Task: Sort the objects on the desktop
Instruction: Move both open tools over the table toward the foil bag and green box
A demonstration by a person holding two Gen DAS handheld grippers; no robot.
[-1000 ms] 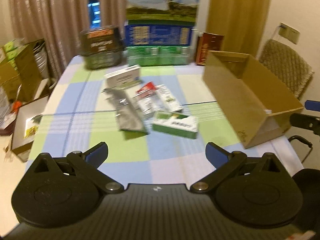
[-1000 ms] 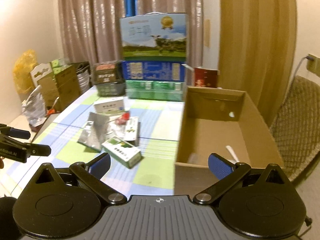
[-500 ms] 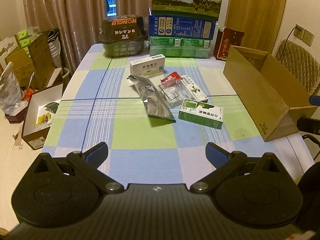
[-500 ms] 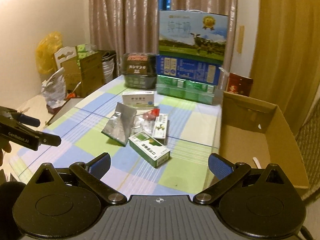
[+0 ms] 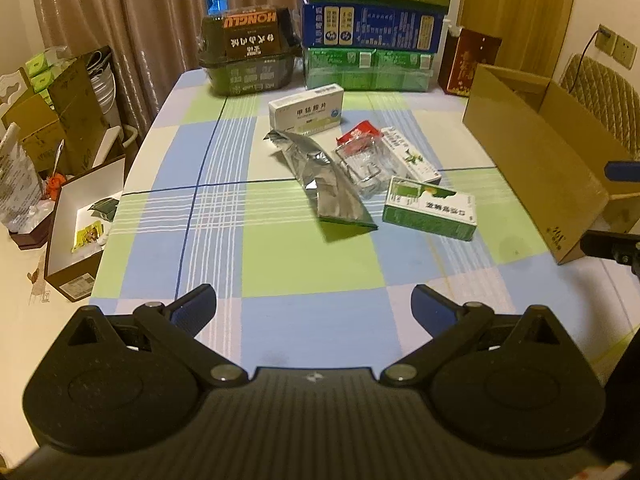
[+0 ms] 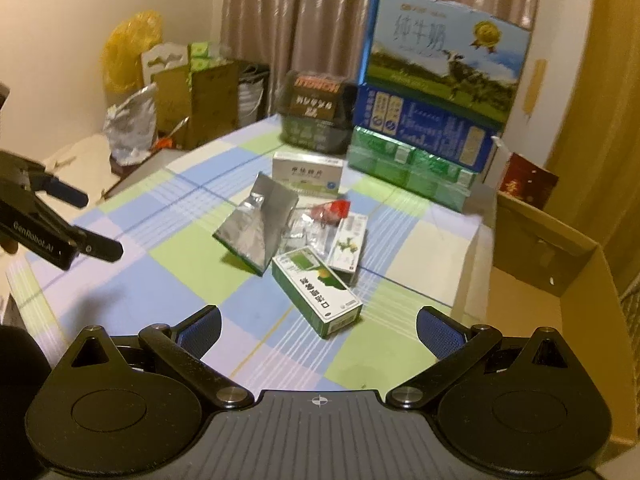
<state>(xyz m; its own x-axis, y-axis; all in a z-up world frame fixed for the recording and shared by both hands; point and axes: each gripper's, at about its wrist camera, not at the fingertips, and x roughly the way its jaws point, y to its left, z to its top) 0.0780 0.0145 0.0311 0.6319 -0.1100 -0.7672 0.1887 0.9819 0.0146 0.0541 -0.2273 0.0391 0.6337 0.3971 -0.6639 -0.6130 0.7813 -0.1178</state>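
Observation:
A pile lies mid-table on the checked cloth: a green-and-white medicine box [image 5: 430, 209] [image 6: 316, 291], a silver foil pouch [image 5: 324, 178] [image 6: 260, 224], a clear packet with a red top [image 5: 360, 152] [image 6: 320, 216], a narrow white box [image 5: 410, 155] [image 6: 347, 243], and a white box [image 5: 306, 109] [image 6: 307, 170] behind. An open cardboard box [image 5: 536, 156] [image 6: 560, 280] stands at the right. My left gripper [image 5: 314, 304] is open and empty above the near table edge. My right gripper [image 6: 318, 324] is open and empty just in front of the green box.
Stacked milk cartons [image 5: 372, 24] [image 6: 436, 92] and a dark basket [image 5: 250, 54] [image 6: 316, 116] line the far table edge. Boxes and bags [image 5: 60, 128] crowd the floor at the left. A chair [image 5: 600, 92] stands behind the cardboard box.
Both grippers have moved forward and tilted down toward the pile; the right one has swung left off the cardboard box. Both jaws stay open. The objects have not moved.

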